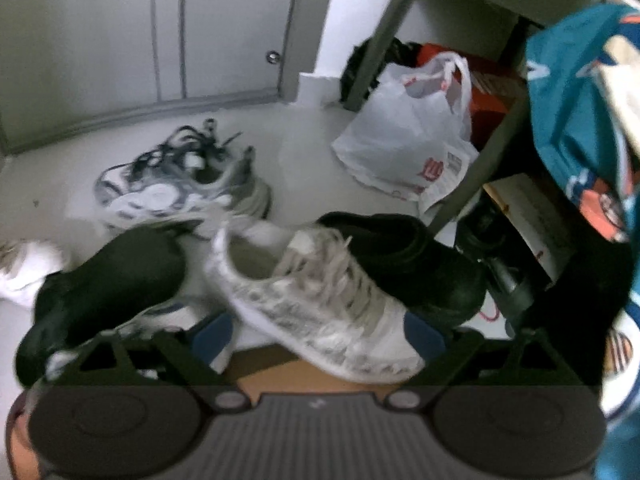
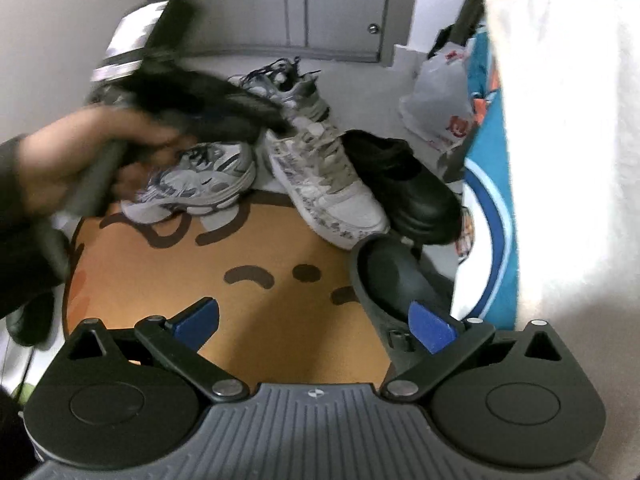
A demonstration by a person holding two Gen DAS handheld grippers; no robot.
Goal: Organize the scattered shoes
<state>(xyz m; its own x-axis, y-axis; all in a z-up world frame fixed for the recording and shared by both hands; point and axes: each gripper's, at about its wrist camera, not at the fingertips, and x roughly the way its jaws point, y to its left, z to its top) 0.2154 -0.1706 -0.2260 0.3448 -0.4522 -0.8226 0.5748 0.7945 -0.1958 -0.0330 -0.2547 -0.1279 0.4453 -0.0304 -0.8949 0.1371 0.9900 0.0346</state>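
A white sneaker with a grey pattern [image 1: 320, 300] lies toe toward me, partly on the orange mat [image 2: 248, 292]. My left gripper [image 1: 318, 332] is open, its blue pads [image 1: 212, 332] standing wide on either side of the sneaker's toe. In the right wrist view a hand [image 2: 60, 160] holds that left gripper [image 2: 240, 112], blurred, over a grey-white running shoe [image 2: 196, 184]. A black lined clog [image 2: 400, 184] rests against the patterned sneaker [image 2: 324, 184]. My right gripper [image 2: 314, 324] hangs open over the mat with nothing between its fingers. A second black clog [image 2: 392, 280] lies by its right pad.
More grey-white trainers [image 1: 176, 184] lie on the pale floor near the grey door [image 1: 160, 40]. A white plastic bag [image 1: 408, 136] leans at a shelf leg [image 1: 380, 40]. Teal patterned cloth [image 1: 580, 100] and white cloth [image 2: 560, 120] hang close on the right. A dark blurred shape [image 1: 100, 280] fills the left.
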